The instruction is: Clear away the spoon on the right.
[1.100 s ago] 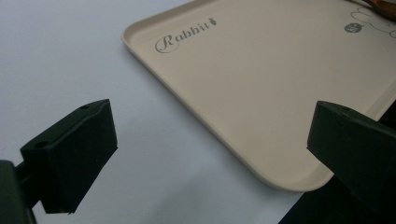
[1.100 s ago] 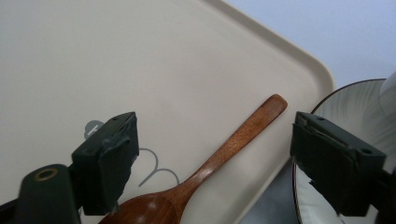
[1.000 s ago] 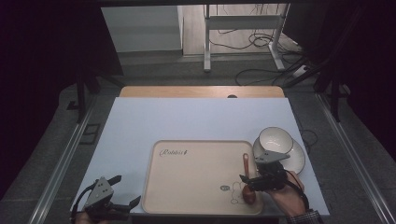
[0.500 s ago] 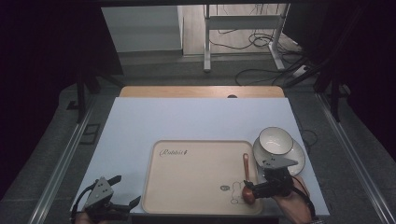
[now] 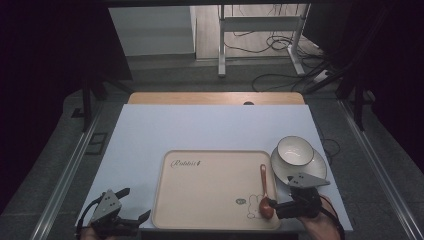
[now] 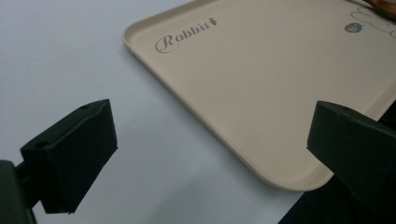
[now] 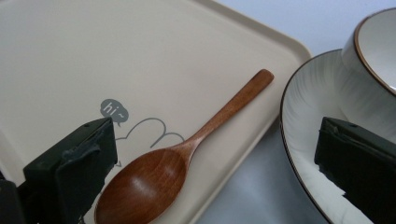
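Note:
A brown wooden spoon [image 5: 263,192] lies flat on the beige tray [image 5: 210,190], near its right rim, with its bowl toward the near edge. My right gripper [image 5: 275,209] hovers just right of the spoon's bowl and is open. Its jaws have just been opening, and in the right gripper view the spoon [image 7: 187,149] rests on the tray [image 7: 93,56] between them, untouched. A white bowl [image 5: 295,150] stands on a white plate [image 5: 312,170] right of the tray. My left gripper [image 5: 134,204] is open at the tray's near left corner, with nothing in it.
The tray [image 6: 261,84] sits on a pale blue-white mat [image 5: 200,130] that covers the table. The plate [image 7: 308,121] and bowl [image 7: 373,51] lie close to my right jaw. The table's near edge runs just below both hands.
My right gripper has drawn back to the right, away from the spoon, and its jaws have spread. The spoon stays on the tray. The left gripper has not moved.

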The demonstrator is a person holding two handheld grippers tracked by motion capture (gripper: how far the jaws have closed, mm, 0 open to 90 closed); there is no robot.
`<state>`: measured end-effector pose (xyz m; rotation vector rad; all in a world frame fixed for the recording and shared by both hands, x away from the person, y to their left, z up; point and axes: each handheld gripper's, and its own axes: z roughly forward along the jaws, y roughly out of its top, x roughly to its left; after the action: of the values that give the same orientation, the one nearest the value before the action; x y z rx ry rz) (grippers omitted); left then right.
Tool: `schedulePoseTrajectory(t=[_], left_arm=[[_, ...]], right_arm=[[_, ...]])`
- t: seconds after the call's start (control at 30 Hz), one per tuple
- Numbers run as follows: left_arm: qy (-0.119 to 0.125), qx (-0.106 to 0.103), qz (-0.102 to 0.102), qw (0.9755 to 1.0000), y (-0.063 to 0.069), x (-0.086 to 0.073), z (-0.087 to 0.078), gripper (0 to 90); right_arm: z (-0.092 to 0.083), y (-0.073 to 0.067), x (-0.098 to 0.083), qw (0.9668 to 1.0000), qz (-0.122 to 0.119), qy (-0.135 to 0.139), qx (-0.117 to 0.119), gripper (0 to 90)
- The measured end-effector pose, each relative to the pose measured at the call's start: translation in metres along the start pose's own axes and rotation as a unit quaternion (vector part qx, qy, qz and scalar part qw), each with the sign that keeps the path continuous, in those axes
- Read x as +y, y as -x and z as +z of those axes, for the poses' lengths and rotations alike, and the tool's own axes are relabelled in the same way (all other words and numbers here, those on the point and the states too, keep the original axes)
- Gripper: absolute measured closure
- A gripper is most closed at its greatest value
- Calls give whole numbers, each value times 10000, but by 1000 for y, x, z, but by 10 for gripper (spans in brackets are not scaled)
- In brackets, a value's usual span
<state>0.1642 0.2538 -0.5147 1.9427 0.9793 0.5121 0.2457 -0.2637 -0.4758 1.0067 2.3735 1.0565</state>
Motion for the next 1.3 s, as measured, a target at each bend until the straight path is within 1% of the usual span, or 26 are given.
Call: schedulePoseTrajectory(t=[0.1,0.17,0.23,0.3,0.4,0.43,0.53,0.7,0.93,1.03,1.2,1.3], left_arm=[[1,2,2,10000,0,0,0,12],[0,2,3,10000,0,0,0,12],[0,1,0,10000,0,0,0,12],[3,1,-1,10000,0,0,0,12],[-2,3,4,10000,0,0,0,12],[-2,4,3,10000,0,0,0,12],[2,7,1,10000,0,0,0,12],[-3,14,0,10000,0,0,0,12],[4,19,-20,10000,0,0,0,12],[17,23,-36,10000,0,0,0,12],[21,25,-41,10000,0,0,0,12],[17,27,-30,10000,0,0,0,12]], right_arm=[[-4,0,-3,10000,52,47,-7,0],[-7,0,-6,10000,33,42,-60,0],[-10,0,-7,9999,40,70,-61,0],[-15,-1,-10,9998,-26,149,-130,0],[-19,-2,-12,9996,-45,205,-199,0],[-23,-1,-16,9995,-33,257,-204,0],[-25,-1,-19,9994,-41,268,-205,0],[-31,1,-30,9989,-10,328,-341,0],[-41,7,-45,9969,220,537,-537,0],[-43,10,-52,9961,324,575,-578,0],[-48,15,-60,9952,523,565,-610,0],[-47,17,-62,9951,580,559,-581,0]])
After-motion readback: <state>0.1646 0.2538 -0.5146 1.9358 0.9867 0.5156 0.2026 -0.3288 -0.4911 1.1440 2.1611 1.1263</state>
